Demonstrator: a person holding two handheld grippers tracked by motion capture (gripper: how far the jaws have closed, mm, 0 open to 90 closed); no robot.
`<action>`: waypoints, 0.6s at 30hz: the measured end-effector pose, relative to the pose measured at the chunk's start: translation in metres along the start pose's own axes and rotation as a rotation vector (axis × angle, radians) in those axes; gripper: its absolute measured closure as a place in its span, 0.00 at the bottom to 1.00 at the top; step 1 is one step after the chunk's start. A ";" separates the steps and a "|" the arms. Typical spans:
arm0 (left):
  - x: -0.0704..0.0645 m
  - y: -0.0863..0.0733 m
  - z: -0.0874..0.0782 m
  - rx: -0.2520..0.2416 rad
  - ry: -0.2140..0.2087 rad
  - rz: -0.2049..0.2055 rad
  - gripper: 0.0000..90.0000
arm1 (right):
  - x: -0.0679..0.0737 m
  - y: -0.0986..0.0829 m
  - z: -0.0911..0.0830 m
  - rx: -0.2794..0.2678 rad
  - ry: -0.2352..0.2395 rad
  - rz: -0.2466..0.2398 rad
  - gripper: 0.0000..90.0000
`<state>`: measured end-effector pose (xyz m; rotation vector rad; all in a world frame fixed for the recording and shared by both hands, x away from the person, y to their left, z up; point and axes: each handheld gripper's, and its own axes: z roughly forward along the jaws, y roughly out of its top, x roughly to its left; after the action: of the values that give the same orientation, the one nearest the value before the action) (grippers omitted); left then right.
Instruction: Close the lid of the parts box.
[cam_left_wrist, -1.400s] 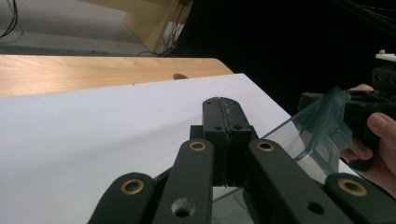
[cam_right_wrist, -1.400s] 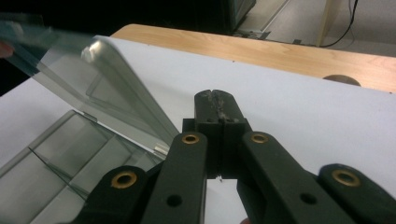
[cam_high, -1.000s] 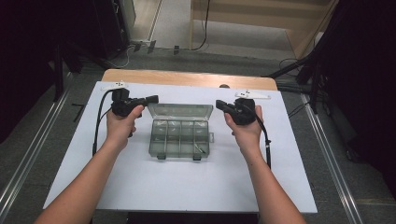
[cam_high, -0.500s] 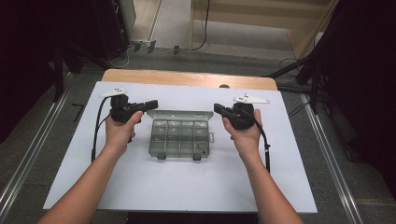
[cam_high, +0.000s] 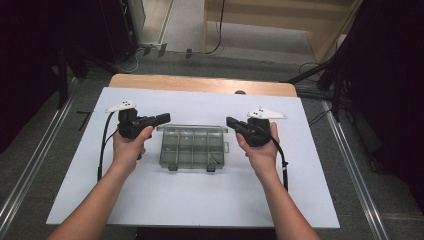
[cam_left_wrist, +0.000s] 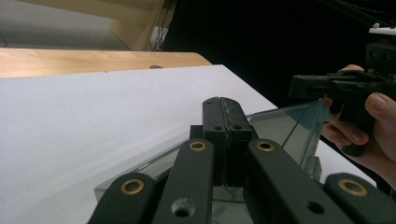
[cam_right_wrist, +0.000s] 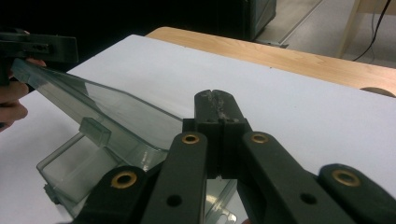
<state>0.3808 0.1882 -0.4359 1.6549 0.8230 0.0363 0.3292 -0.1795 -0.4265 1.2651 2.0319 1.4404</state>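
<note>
At frame centre, the left gripper (cam_high: 162, 118) and right gripper (cam_high: 232, 122), jaws pressed closed on nothing, flank the half-raised lid (cam_high: 192, 129) of the clear box (cam_high: 192, 150); pushing it closed probably comes next

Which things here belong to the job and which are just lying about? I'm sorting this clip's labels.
In the job:
- clear compartment box, its lid raised
- left gripper, jaws shut, at the lid's left corner
- right gripper, jaws shut, at the lid's right corner

Just there:
- white table sheet
- wooden board behind it
- cables on the floor
</note>
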 end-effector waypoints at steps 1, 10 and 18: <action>-0.001 -0.001 0.000 0.000 -0.002 0.004 1.00 | 0.001 -0.001 0.000 0.000 0.002 -0.001 1.00; -0.009 -0.011 -0.008 -0.005 0.004 0.024 1.00 | 0.007 -0.014 -0.005 -0.001 0.016 -0.005 1.00; -0.015 -0.021 -0.019 -0.012 0.005 0.038 1.00 | 0.015 -0.028 -0.010 -0.008 0.015 -0.033 1.00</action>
<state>0.3509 0.1971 -0.4427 1.6600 0.7938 0.0723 0.3006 -0.1757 -0.4440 1.2158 2.0450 1.4458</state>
